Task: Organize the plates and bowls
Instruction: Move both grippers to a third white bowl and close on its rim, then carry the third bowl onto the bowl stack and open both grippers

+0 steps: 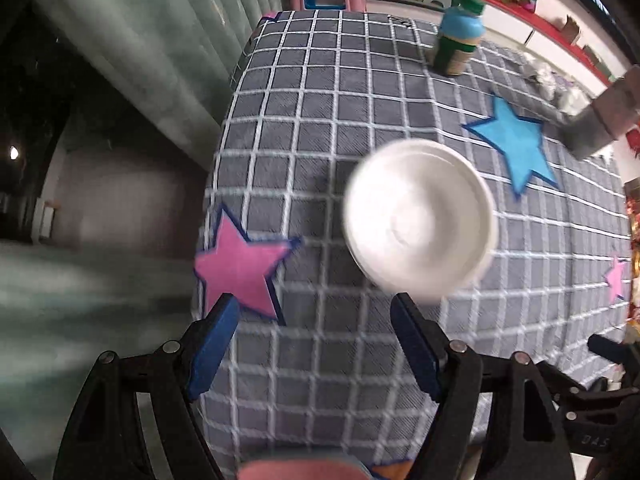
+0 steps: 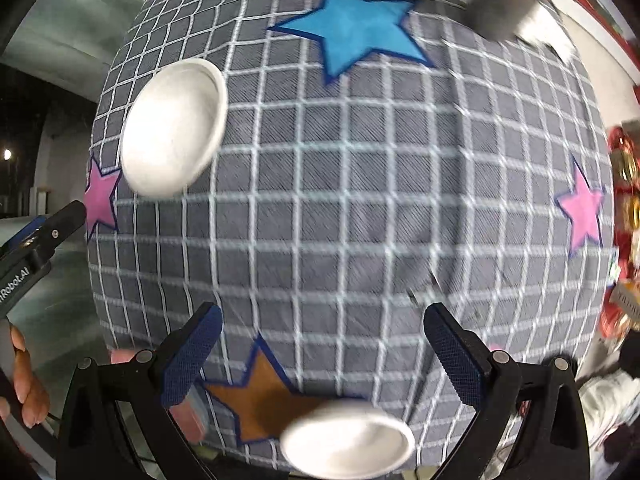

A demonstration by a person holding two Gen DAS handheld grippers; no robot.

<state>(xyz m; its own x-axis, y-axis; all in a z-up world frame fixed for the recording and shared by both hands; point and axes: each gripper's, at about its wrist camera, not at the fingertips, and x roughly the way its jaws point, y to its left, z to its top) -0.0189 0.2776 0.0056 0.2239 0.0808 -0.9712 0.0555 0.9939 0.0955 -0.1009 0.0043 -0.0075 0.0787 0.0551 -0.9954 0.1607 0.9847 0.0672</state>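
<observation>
Currently the white plate [image 1: 420,220] is lying flat on the grid-pattern tablecloth [image 1: 320,120], and you can use it as the reference for everything else. In the left wrist view it is sitting just beyond the tip of your left gripper's [image 1: 316,312] right-hand finger; whether that tip is touching the rim is unclear, since the frame is blurred. Your left gripper's fingers are standing wide apart and holding nothing.

In the right wrist view the same plate [image 2: 174,128] is showing far to the left, and a second white dish [image 2: 348,438], which may be a bowl or a plate, is lying well apart from it, at the near edge of the cloth between the arms of your right gripper [image 2: 324,328]. Your right gripper's fingers are also spread wide, with only cloth between them.

A pink star patch [image 1: 240,268] is lying just beside the plate toward the table's left edge, and a blue star patch [image 1: 516,144] is lying near it on the far side. An orange star patch [image 2: 264,404] is sitting just beside the second dish.

Beyond the plate, past the blue star, a green bottle with a blue label [image 1: 460,40] is standing upright. A grey cylinder [image 1: 596,120], blurred, is showing at the far right.
</observation>
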